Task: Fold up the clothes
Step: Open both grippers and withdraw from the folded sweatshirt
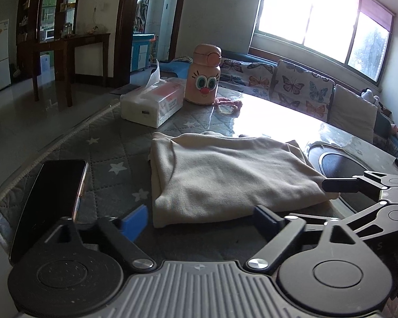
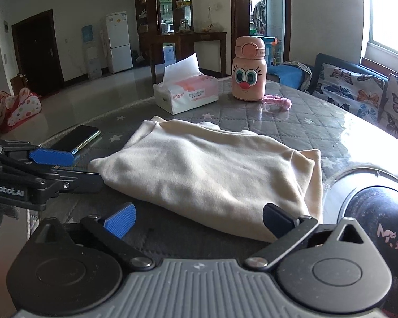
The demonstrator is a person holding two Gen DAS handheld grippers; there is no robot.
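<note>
Nearest the lens in each wrist view, the gripper's own grey ribbed body and black linkages are seen, with the jaws spread wide and nothing between them. The left gripper (image 1: 201, 217) is released at the near left corner of the cream garment (image 1: 225, 175), and the right gripper (image 2: 199, 220) is released at the near right corner; one dark finger (image 2: 276, 220) overlaps the hem in the picture, though contact cannot be confirmed.

The garment is lying folded into a compact rectangle on the quilted, star-patterned cover of the bench (image 1: 114, 143), near its front edge. Beyond it a tissue pack (image 1: 152, 104), a pink cartoon-faced bottle (image 1: 203, 76) and a pink band (image 2: 277, 100) are set well apart from the cloth; a phone (image 1: 50, 204) is lying just to its left.

A fold is judged to have been laid and let go — the cloth is flat and squared. Whether another fold is wanted cannot be settled; if so, one short edge would need to be pinched at both corners and carried across evenly.

The layers beneath the top panel are hidden, the far bench is washed out by window glare, and the dark round object (image 2: 379, 212) at the right is cut off.
</note>
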